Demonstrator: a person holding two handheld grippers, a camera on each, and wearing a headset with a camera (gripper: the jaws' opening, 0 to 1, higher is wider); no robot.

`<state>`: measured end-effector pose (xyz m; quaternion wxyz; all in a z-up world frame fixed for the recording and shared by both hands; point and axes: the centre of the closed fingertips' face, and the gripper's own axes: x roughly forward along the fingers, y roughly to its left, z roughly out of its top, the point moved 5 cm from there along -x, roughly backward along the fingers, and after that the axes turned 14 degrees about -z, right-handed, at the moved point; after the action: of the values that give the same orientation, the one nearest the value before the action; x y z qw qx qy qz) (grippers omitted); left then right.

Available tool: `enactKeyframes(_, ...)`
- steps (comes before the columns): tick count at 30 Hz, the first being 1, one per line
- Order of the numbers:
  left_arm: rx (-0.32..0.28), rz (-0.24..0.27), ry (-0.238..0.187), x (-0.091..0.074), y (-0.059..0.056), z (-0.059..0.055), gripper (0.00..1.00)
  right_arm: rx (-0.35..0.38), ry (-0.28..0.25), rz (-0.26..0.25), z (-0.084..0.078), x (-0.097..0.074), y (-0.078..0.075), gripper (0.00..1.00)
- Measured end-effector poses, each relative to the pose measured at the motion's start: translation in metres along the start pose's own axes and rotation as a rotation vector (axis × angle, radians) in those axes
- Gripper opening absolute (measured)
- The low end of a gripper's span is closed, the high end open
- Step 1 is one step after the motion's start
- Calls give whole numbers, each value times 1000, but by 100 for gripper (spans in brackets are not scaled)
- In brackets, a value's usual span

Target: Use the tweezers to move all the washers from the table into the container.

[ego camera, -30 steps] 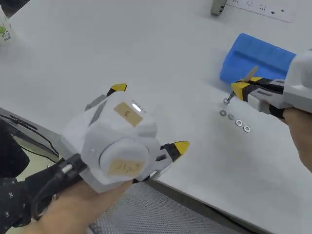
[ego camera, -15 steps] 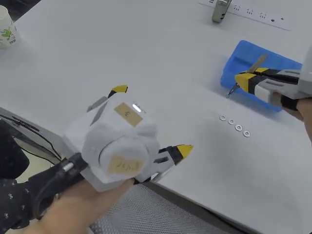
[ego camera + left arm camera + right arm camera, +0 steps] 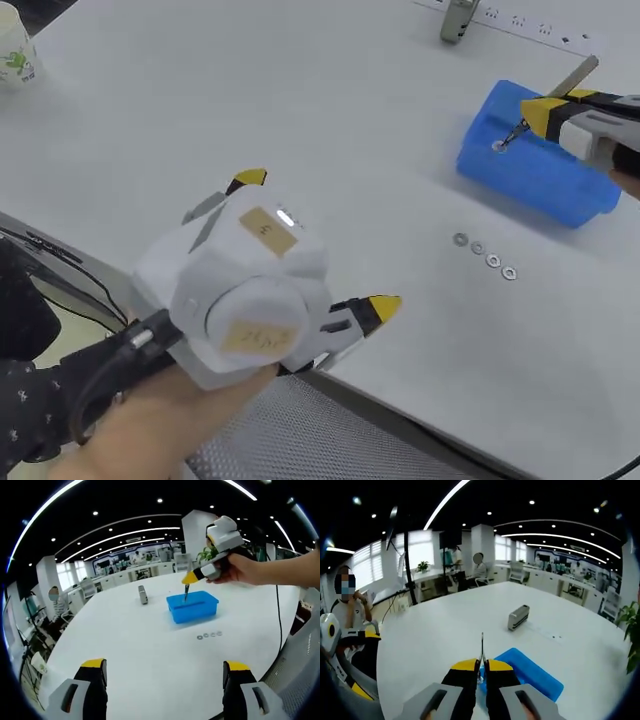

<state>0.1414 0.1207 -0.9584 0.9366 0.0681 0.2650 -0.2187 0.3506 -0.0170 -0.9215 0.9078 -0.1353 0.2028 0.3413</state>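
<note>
White table (image 3: 300, 100), head view: left gripper (image 3: 316, 242) near, jaws wide apart; 4 washers (image 3: 484, 255) in a row just near of blue container (image 3: 530, 170); cup (image 3: 15, 55) far left | left gripper view: right gripper (image 3: 192, 577) above container, grey box (image 3: 143, 594) left of it | right gripper view: jaws clamped on tweezers (image 3: 482, 655), tips over container.

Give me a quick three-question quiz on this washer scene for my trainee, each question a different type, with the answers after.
1. How many washers lie on the table outside the container?
2. The tweezers' tip hangs over: A the container, B the paper cup, C the power strip?
3. True or false: the left gripper is shut on the tweezers.
Key: 1 four; 2 A; 3 false, it is open; the right gripper holds them.
</note>
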Motion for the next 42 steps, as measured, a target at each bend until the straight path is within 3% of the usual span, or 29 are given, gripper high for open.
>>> enactKeyframes(5,11,3,7,0,0,0,99,-21,2,-53,-4,11,-5,1)
enactKeyframes(14,14,4,19,1,0,-2,99,-5,30,-85,-20,37,-15,1)
enactKeyframes(23,14,2,22,2,0,-2,97,12,59,-81,-35,51,-16,2)
enactKeyframes(28,9,0,33,3,0,-4,98,19,72,-80,-47,58,-12,2)
enactKeyframes(42,8,3,43,2,0,-5,98,61,91,-84,-58,53,-7,2)
